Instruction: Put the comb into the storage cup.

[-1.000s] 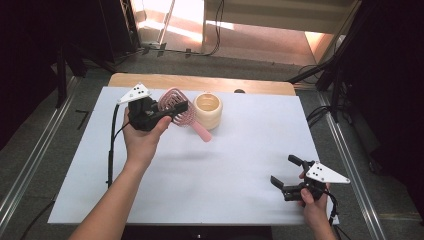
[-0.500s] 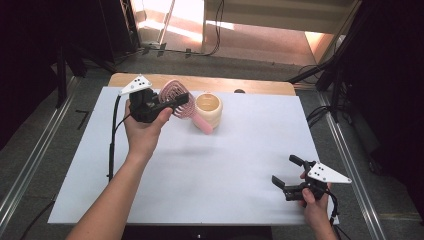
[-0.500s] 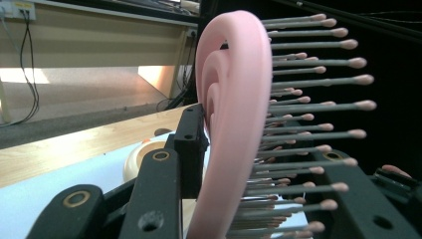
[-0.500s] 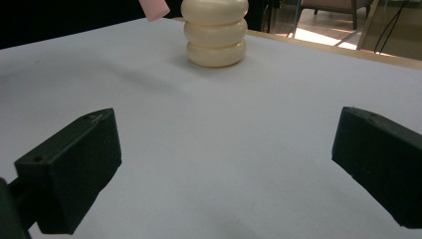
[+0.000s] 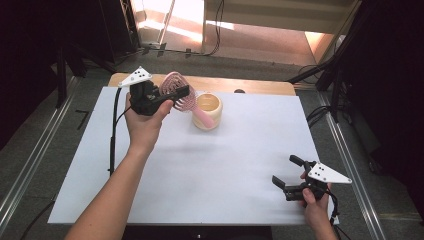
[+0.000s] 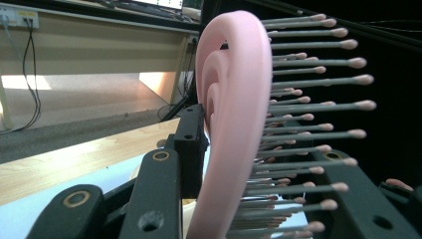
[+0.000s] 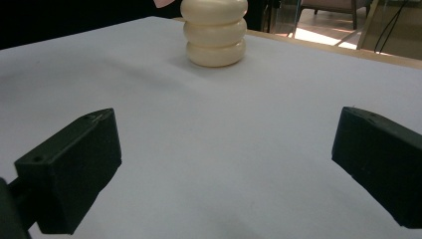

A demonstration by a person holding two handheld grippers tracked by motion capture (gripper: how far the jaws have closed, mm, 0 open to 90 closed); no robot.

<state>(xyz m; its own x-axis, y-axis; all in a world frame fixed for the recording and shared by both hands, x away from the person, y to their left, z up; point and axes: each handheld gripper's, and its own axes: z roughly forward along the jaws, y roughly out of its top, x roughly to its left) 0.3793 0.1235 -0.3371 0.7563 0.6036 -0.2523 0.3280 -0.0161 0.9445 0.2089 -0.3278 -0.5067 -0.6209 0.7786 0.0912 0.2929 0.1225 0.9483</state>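
1. The left gripper point(image 5: 172, 95) has its jaws clamped across the head of the pink brush point(image 6: 234, 124), held above the desk point(image 5: 225, 165) with its handle in or over the cream cup point(image 5: 207, 111).
2. The right gripper point(image 5: 291, 176) rests near the desk's corner, jaws wide and empty.
3. The bristles give a soft, uneven hold; the brush could twist or slip.
4. A handle catching the rim may tip the light cup.

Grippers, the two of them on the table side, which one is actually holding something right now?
The left gripper, clamped on the pink hairbrush above the cream cup. The right gripper has open, empty jaws.
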